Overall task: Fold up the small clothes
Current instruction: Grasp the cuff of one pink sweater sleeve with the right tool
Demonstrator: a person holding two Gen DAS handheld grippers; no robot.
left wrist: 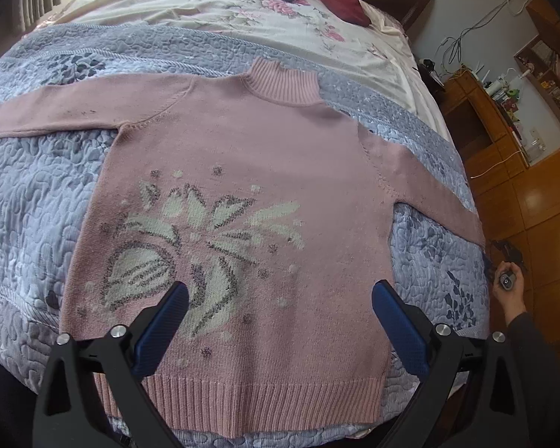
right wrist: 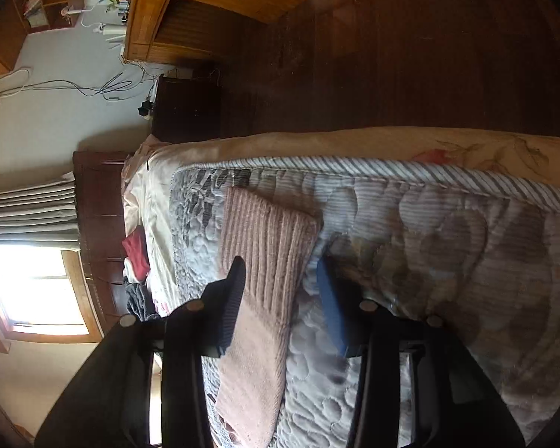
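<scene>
The left claw point(left wrist: 280, 321) hangs open over the hem of the pink sweater point(left wrist: 250, 194) spread flat on the bed point(left wrist: 26, 201), the right claw point(right wrist: 280, 298) open astride its sleeve cuff point(right wrist: 268, 235), so folding likely starts by pinching that cuff.

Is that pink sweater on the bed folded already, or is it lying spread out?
Spread out. The sweater lies flat on the quilt, front up, both sleeves stretched sideways, nothing folded over.
</scene>
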